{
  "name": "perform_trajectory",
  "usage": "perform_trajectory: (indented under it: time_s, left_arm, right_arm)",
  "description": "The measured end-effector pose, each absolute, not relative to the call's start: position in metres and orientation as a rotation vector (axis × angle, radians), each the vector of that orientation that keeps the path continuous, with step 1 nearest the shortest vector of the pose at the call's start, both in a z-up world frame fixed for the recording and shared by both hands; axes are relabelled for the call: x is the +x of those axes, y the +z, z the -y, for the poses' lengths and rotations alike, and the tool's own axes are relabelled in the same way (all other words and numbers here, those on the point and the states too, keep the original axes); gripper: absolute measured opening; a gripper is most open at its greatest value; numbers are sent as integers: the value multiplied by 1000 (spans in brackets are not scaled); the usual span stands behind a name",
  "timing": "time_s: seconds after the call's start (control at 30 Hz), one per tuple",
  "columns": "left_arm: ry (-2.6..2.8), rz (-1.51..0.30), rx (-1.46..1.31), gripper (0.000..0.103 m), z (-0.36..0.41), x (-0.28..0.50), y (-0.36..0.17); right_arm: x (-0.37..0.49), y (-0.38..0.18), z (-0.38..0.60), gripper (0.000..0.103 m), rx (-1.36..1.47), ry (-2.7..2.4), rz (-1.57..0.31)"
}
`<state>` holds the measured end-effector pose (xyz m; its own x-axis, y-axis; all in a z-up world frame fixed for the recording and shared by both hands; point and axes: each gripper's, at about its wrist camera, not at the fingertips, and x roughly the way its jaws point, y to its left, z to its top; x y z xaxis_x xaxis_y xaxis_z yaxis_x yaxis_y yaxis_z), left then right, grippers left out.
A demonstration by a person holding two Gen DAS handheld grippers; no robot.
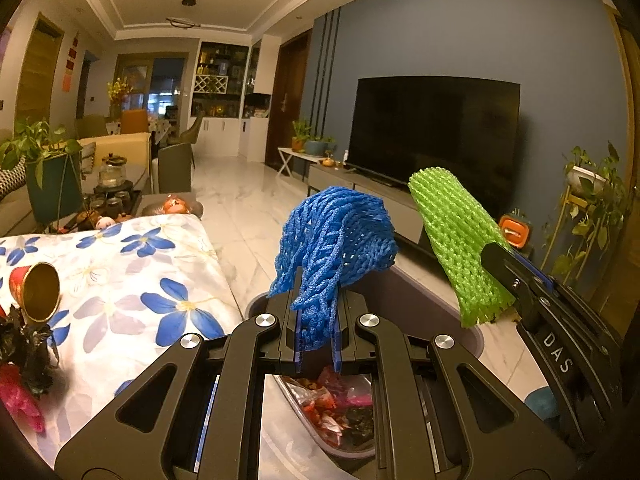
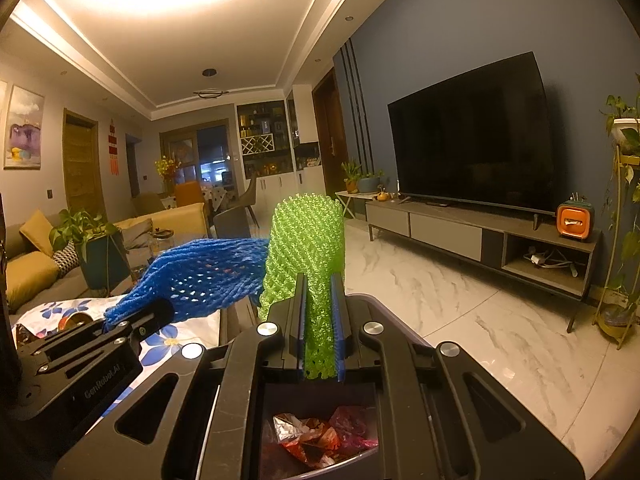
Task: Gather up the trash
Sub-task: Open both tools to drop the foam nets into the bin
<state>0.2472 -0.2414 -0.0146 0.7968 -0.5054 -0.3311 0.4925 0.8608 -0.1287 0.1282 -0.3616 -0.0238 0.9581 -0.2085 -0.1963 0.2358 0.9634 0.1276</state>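
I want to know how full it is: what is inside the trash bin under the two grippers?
Inside the trash bin lie crumpled red and silver wrappers and pink plastic. The gripper bodies cover most of the opening, so the fill level cannot be judged.

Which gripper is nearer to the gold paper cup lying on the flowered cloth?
Left. The left gripper, shut on the blue foam net, is beside the flowered cloth where the gold paper cup lies. The right gripper, holding the green foam net, is farther away.
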Motion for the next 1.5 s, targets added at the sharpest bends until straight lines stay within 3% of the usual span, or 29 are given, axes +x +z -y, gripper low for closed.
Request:
perform_trajectory:
  time_s: [0.17, 0.23, 0.4, 0.53, 0.63, 0.87, 1.17, 1.5]
  left_arm:
    - [-557, -378, -42, 10, 245, 249, -16]
    - [-570, -386, -43, 14, 246, 250, -18]
    - [-591, -384, -53, 48, 244, 250, -20]
    - [-574, -382, -58, 58, 238, 249, -21]
    - [-553, -388, -82, 65, 229, 250, -22]
    - [-474, -369, -86, 83, 207, 238, -19]
    - [-359, -351, -128, 94, 160, 210, -15]
    - [-160, -340, -153, 94, 88, 180, -20]
  right_arm:
    - [131, -26, 362, 13, 158, -217, -183]
    - [132, -27, 363, 20, 167, -215, -184]
    - [134, -30, 366, 28, 181, -226, -197]
    - [133, -31, 367, 31, 189, -237, -203]
    - [129, -31, 367, 44, 191, -241, -199]
    - [121, -29, 363, 57, 194, -236, -195]
    - [105, -30, 341, 75, 185, -197, -202]
    - [93, -30, 302, 81, 175, -124, -209]
